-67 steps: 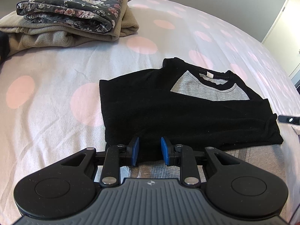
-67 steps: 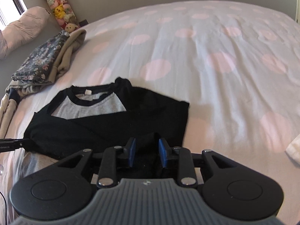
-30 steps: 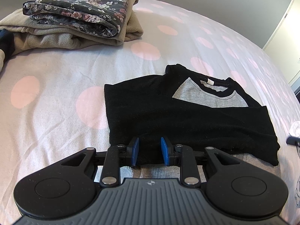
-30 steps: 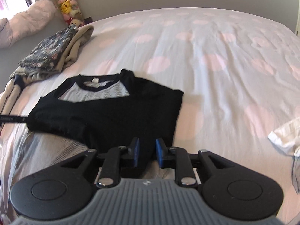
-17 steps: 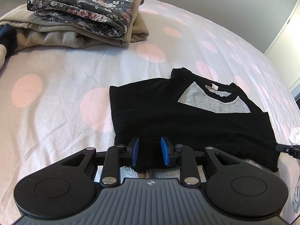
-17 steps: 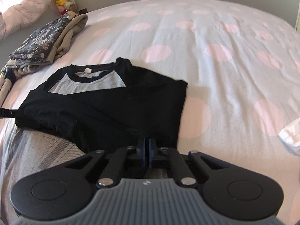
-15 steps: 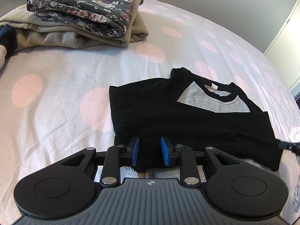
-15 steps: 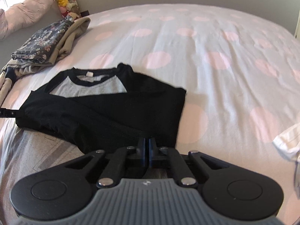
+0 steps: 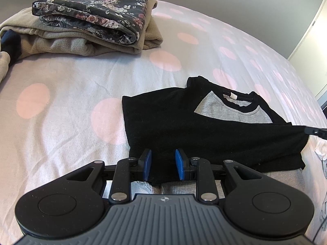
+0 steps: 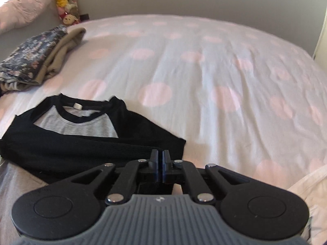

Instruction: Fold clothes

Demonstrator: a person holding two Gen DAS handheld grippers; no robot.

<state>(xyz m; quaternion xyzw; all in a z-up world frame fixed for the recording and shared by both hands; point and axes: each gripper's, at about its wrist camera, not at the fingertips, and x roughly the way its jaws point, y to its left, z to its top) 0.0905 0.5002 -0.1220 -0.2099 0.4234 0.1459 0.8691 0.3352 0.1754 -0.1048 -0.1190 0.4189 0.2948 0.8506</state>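
Shirt (image 9: 204, 134) spread on bed (image 9: 61, 94), black sleeves folded over. Left gripper (image 9: 162, 164) spread, straddling near hem. Right gripper (image 10: 160, 161) pressed together at right edge, apparently pinching fabric; contact hidden.

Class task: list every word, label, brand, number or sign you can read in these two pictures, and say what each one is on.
No readable text anywhere.
Small white neck tag on the black and grey raglan shirt: too small to show any print.
Grey gripper housing: a small round emblem only, no letters.
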